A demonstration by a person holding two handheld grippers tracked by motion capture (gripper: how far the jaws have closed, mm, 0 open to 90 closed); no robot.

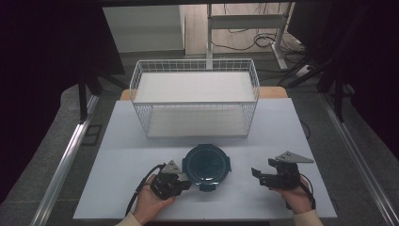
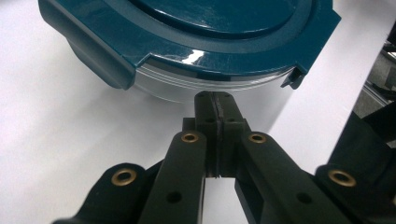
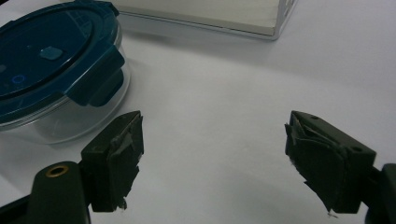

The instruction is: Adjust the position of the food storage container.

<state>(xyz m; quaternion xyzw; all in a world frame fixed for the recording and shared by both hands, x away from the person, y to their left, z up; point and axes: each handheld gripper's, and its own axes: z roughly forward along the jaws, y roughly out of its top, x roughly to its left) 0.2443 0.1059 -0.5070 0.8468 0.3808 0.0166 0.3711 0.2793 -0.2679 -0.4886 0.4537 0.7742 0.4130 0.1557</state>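
- Round clear container with dark teal clip-on lid sits on the white surface, front centre, just in front of the wire basket.
- Lid is on; a latch flap hangs down the container's side in the right gripper view, another in the left gripper view.
- Left tongs: jaws pressed fully together, nothing between them. In the left gripper view the tips sit right at the clear wall, just under the lid rim; can't tell whether they touch it.
- In the high view the left tongs are at the container's front-left edge, held in the left hand, cable trailing off to the left.
- Right tongs: jaws spread wide, empty. In the right gripper view only bare surface lies between the two pads.
- Right tongs are well to the right of the container and clear of it, pointing toward it, held in the right hand; grey three-cornered plate on top.
- Container shows at the upper left of the right gripper view, off the left jaw, apart from it.
- Wire basket is white, two-tier, with a flat white panel on each level; its lower front corner shows at the top of the right gripper view.
- Floor behind the surface carries a desk frame and loose cables.
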